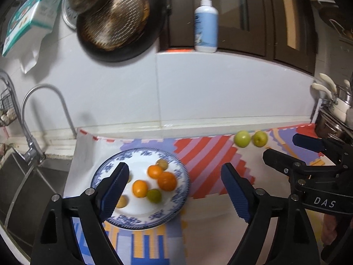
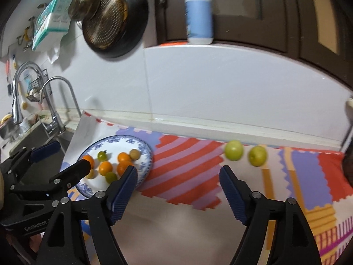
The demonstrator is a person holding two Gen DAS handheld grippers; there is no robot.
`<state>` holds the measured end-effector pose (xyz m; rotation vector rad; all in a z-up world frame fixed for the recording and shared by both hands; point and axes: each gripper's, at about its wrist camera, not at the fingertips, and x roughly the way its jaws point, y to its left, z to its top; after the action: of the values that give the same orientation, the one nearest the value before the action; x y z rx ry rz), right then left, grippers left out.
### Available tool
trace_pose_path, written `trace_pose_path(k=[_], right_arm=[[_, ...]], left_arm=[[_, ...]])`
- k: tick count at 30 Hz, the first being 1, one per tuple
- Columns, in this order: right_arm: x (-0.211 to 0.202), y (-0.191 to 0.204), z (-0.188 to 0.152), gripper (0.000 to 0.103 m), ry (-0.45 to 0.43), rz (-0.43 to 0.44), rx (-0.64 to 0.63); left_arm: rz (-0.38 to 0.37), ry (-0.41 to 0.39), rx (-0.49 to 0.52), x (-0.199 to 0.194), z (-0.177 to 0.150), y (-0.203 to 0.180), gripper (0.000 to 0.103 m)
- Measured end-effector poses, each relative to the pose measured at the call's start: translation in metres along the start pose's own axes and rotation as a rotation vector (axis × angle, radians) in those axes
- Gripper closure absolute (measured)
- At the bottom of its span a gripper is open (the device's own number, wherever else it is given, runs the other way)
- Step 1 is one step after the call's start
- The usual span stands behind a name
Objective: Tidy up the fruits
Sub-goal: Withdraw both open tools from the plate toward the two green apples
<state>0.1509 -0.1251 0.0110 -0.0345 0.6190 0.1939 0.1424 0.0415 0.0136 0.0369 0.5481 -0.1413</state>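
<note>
Mostly the small oranges (image 1: pixel 167 181) and cherry tomatoes already sit on the blue-patterned plate (image 1: pixel 106 167), while two green apples (image 2: pixel 233 150) wait on the worktop's colourful cloth (image 2: pixel 187 161), with the left hand-held gripper (image 1: pixel 176 190) and the right hand-held gripper (image 2: pixel 178 192) both spread and empty.

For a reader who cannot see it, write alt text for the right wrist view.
An open right claw hovers over a patterned mat, two green fruits just beyond it. Left, a blue-and-white plate holds small orange and green fruits, beside the open left claw.
</note>
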Motion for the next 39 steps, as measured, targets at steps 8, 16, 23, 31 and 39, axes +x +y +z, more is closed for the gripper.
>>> trace_pose_path(k=[8, 16, 23, 31, 39], right_arm=[[-0.024, -0.039, -0.005, 0.012, -0.039, -0.089, 0.057], [-0.032, -0.076, -0.004, 0.011, -0.053, -0.161, 0.087], [-0.026, -0.101, 0.004, 0.011, -0.062, -0.190, 0.091], [-0.003, -0.118, 0.010, 0.011, -0.044, -0.212, 0.075], [0.036, -0.134, 0.007, 0.011, -0.005, -0.218, 0.071]], left_arm=[[-0.034, -0.054, 0.041, -0.005, 0.014, -0.038, 0.003], [-0.060, -0.072, 0.073, 0.005, 0.026, -0.067, 0.002], [-0.086, -0.068, 0.120, 0.019, 0.038, -0.088, 0.002], [-0.123, -0.040, 0.137, 0.054, 0.047, -0.105, 0.002], [-0.192, -0.010, 0.170, 0.102, 0.047, -0.117, 0.002]])
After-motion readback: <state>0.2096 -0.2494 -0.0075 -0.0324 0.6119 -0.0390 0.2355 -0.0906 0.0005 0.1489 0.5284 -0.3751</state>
